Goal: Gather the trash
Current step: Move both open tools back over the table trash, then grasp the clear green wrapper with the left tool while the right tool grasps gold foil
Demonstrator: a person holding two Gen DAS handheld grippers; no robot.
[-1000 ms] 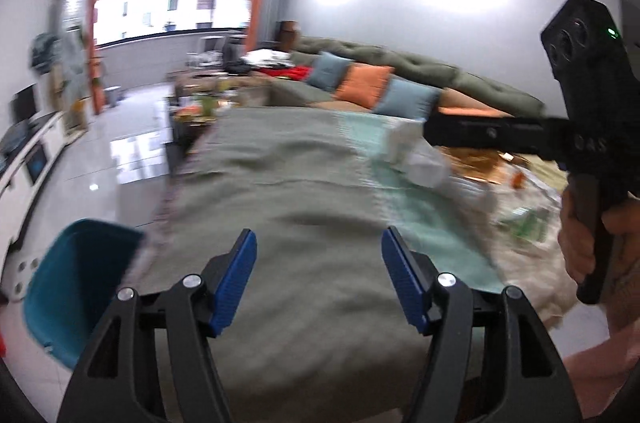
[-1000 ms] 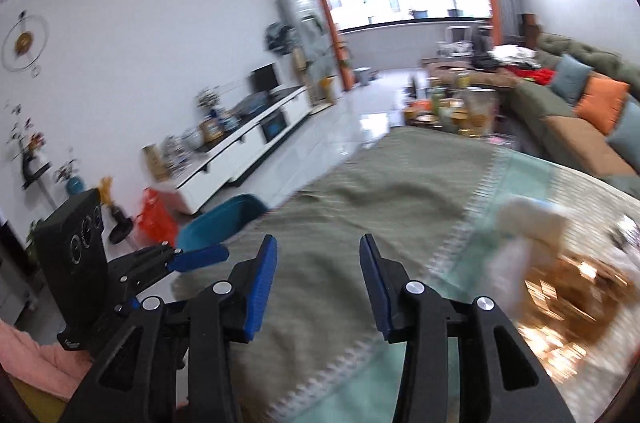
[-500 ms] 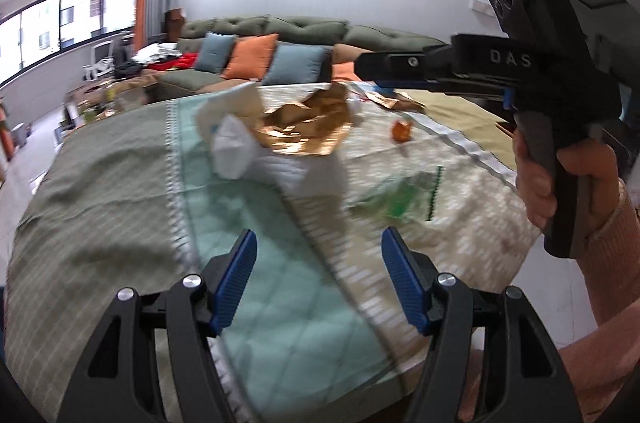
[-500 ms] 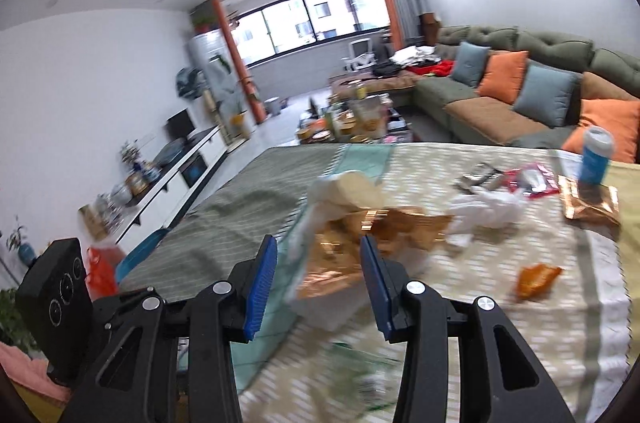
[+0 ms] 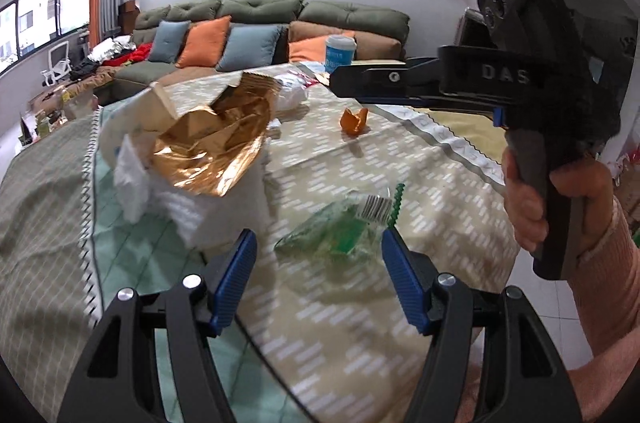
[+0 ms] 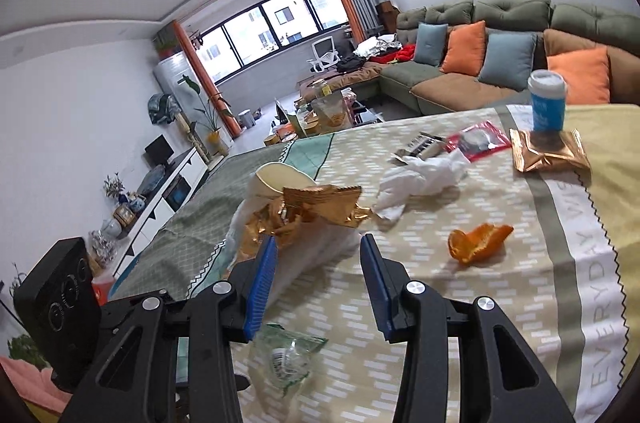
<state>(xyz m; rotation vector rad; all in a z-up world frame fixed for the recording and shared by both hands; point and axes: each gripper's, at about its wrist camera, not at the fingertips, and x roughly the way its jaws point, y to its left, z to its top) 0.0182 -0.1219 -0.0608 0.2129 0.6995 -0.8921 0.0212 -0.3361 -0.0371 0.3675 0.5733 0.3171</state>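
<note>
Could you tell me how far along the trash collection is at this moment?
Nothing looks collected yet. Both jaws stand open and empty: the left gripper hovers near the green wrapper, the right gripper faces the gold foil bag. Left on the table: the orange peel, crumpled tissue, red packet, flat gold pouch and blue cup.

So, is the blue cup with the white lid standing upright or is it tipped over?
Upright. The blue cup stands with its white lid on top, resting on a flat gold wrapper at the far side of the table.
</note>
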